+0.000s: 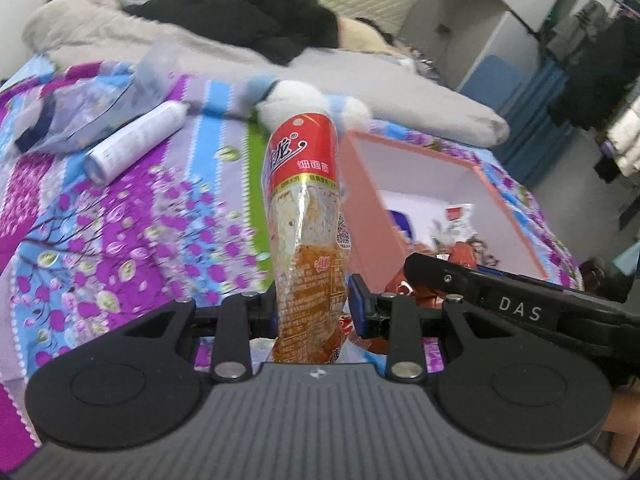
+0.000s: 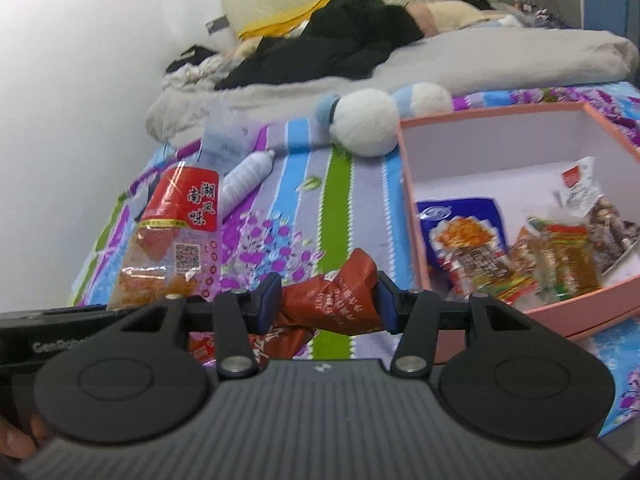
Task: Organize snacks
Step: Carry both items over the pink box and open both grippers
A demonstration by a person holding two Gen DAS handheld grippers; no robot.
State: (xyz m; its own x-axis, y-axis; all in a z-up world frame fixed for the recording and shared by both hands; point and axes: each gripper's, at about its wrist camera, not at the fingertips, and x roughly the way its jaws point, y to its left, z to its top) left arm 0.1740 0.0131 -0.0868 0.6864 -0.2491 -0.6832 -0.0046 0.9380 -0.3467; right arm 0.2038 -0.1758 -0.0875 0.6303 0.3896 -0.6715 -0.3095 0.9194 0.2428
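Two snack packets in hand, one per tool. Left gripper (image 1: 312, 312): fingers (image 1: 362, 304) drawn in to a narrow gap and pinching the lower part of a tall red-topped noodle-snack packet (image 1: 306, 208), which stands upright at centre frame, its clear middle and red header rising well above the grip. Right gripper (image 2: 326, 302): fingers (image 2: 386, 300) closed on a crumpled brown-red packet (image 2: 332, 296), squeezed at its waist, low centre of the right wrist view. Beyond the fingers: pink box (image 2: 412, 208), open-topped, at the right of both views, resting on the floral bed sheet (image 2: 344, 216); inside it lie a blue packet (image 2: 460, 220) and several clear red-and-green packets (image 2: 560, 256), bunched toward the near right corner, with the far left part of the floor bare. Also on the sheet: a white spray can (image 1: 136, 142) lying on its side at upper left, a white-and-blue plush toy (image 2: 368, 124) just behind the box, and grey bedding (image 1: 400, 92) further back. Handling note, as judgement: both packets appear bound for the box, the brown-red one being nearer its wall. Each should be carried over the rim before the fingers part, lowered onto the bare floor so nothing piles, and let go one at a time, since the two tools sit close together; the tall packet is floppy and should be tipped flat first.
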